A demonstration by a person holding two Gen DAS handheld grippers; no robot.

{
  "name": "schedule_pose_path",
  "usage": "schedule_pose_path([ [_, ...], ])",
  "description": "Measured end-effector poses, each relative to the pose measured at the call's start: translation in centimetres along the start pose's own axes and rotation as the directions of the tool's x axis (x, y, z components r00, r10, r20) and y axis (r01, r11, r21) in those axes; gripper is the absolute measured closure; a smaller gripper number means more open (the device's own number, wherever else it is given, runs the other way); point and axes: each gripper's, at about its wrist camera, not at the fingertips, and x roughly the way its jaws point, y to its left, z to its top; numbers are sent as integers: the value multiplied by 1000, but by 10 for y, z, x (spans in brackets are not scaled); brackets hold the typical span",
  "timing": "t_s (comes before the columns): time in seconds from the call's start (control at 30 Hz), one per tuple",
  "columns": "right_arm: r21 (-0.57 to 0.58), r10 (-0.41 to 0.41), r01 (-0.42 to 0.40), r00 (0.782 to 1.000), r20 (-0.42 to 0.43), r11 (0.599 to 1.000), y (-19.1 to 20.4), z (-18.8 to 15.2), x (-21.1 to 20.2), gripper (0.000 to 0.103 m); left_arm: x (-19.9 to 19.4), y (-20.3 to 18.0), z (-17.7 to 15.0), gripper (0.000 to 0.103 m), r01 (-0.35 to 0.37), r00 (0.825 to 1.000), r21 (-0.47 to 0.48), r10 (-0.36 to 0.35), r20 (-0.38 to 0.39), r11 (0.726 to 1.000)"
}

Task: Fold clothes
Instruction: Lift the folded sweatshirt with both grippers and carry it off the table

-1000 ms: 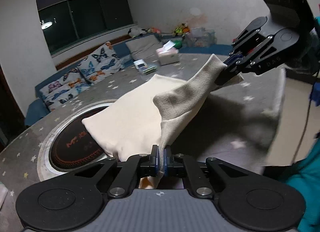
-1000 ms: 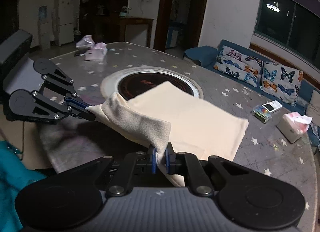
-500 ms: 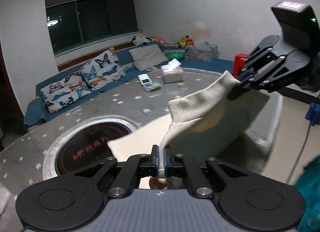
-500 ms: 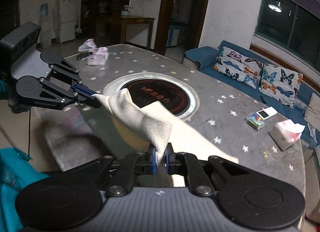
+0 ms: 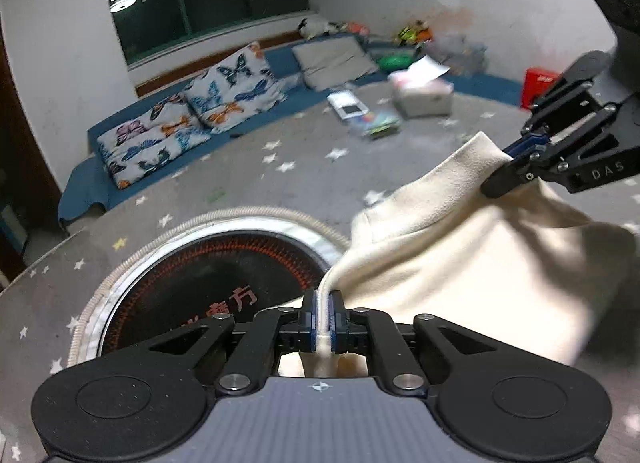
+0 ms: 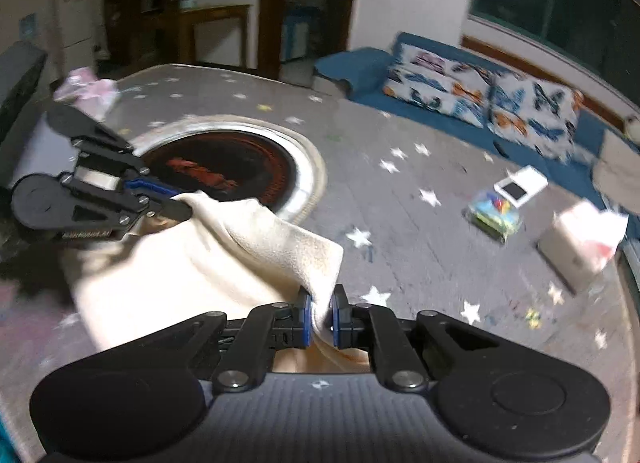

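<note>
While your left gripper [image 5: 324,317] and right gripper [image 6: 319,317] each pinch a corner of the cream cloth [image 5: 460,263] above the table [image 5: 248,175], no fold is finished.

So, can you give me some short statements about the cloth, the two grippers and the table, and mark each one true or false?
1. Both the left gripper and the right gripper are shut on the cream cloth. True.
2. The cloth lies flat on the table. False: it hangs slack between the grippers, lifted.
3. A round dark plate is set into the table. True.
4. The tissue box stands on the sofa. False: it stands on the table.
5. The cloth is blue. False: it is cream.
</note>
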Motion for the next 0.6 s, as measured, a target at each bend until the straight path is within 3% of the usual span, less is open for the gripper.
schedule_pose_path([
  [0.07, 67, -13, 14, 1000, -11, 998, -6, -8, 16, 93, 10, -1, -1, 93, -13, 1000, -12, 13, -16, 1000],
  [0.13, 128, -28, 29, 1000, -14, 991, -10, -16, 28, 90, 15, -1, -1, 85, -21, 999, -23, 21, -27, 1000],
  [0.23, 184, -50, 44, 998, 29, 982, -17, -21, 20, 85, 12, 4, -3, 80, -47, 999, -35, 46, -21, 998],
  [0.37, 234, -99, 79, 992, 76, 969, -25, -20, 2, 83, 8, 13, 3, 80, -85, 996, -88, 84, -14, 993],
  [0.47, 251, -80, 53, 992, 98, 967, -23, -17, -7, 84, -3, 10, 10, 82, -48, 998, -103, 51, 24, 993],
  [0.6, 218, -30, 9, 995, 93, 976, -10, -9, 1, 85, -7, -10, 20, 83, 56, 998, -72, -53, 47, 996],
])
